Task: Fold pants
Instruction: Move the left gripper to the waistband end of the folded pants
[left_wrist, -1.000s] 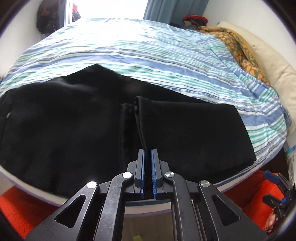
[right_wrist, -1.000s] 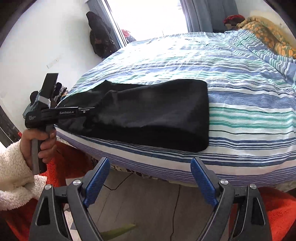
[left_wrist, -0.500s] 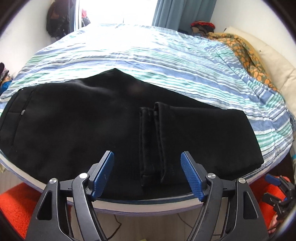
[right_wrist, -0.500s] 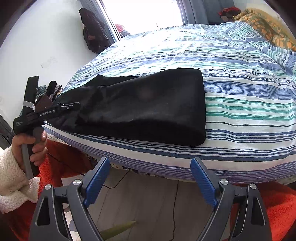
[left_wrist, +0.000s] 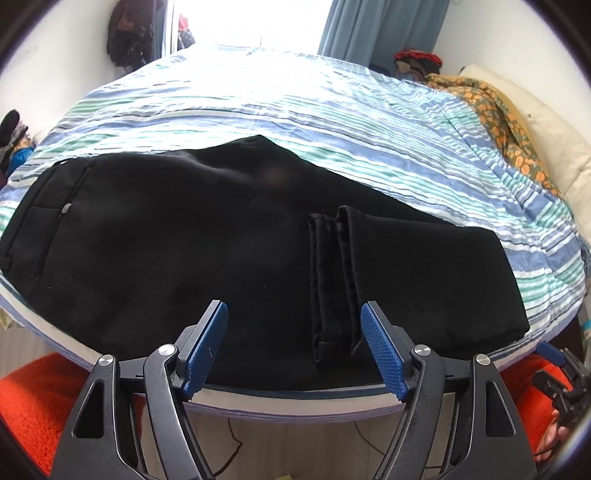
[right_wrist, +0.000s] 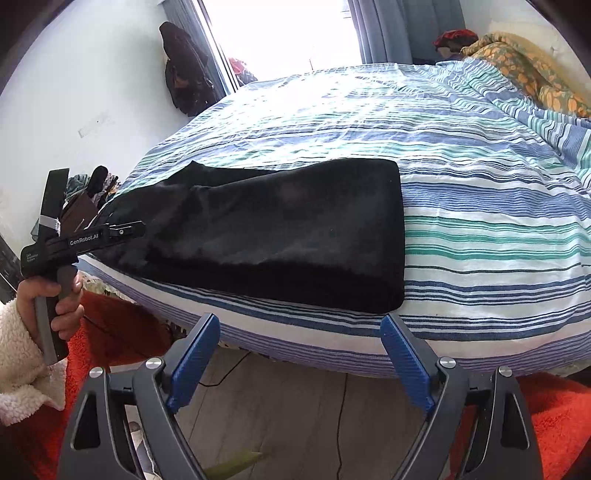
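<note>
Black pants (left_wrist: 207, 236) lie folded lengthwise along the near edge of the striped bed (left_wrist: 332, 110). Their leg ends (left_wrist: 334, 280) are folded back on top, hems pointing at me. My left gripper (left_wrist: 293, 343) stands open just off the bed's edge, with nothing between its blue pads (left_wrist: 205, 343). In the right wrist view the same pants (right_wrist: 295, 225) stretch left from a folded end at the middle. My right gripper (right_wrist: 299, 362) is open over the floor, short of the bed. The left gripper (right_wrist: 85, 240) appears there in a hand at the pants' left end.
An orange-patterned blanket (left_wrist: 506, 122) and a cream pillow (left_wrist: 554, 147) lie at the bed's far right. Red rug (right_wrist: 554, 424) and wooden floor (right_wrist: 295, 406) are below the bed edge. Dark clothing (right_wrist: 184, 74) hangs on the wall by the window.
My left gripper was shut at the leg hems a second ago. It has since opened, let them go, and drawn back slightly. The right gripper has stayed put.
</note>
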